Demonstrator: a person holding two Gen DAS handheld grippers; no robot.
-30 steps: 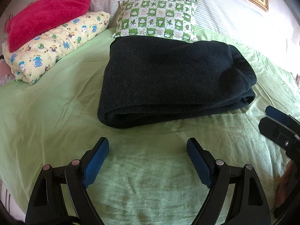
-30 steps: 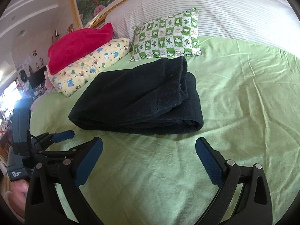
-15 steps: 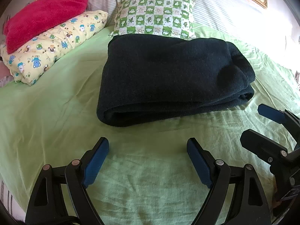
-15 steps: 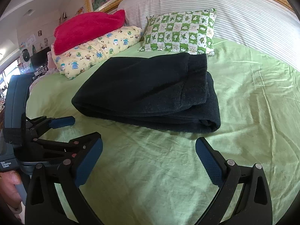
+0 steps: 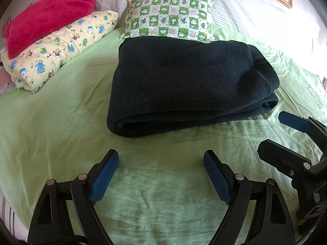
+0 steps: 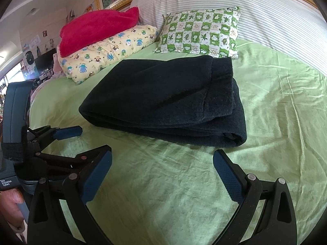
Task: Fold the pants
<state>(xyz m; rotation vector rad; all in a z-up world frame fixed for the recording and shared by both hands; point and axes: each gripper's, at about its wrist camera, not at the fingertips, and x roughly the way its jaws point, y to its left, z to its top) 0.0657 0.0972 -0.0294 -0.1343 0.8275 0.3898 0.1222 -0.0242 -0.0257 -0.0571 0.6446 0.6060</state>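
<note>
One folded pants [image 5: 184, 85] bundle, crosswise.

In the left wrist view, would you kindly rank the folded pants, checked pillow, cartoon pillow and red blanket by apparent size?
1. Folded pants
2. Cartoon pillow
3. Checked pillow and red blanket: look alike, unranked.

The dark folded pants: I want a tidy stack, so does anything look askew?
Slightly. The dark navy fleece folded pants lie flat on the green bedsheet, but at their right end the top layer stops short of the bottom one, so the edges are stepped.
</note>
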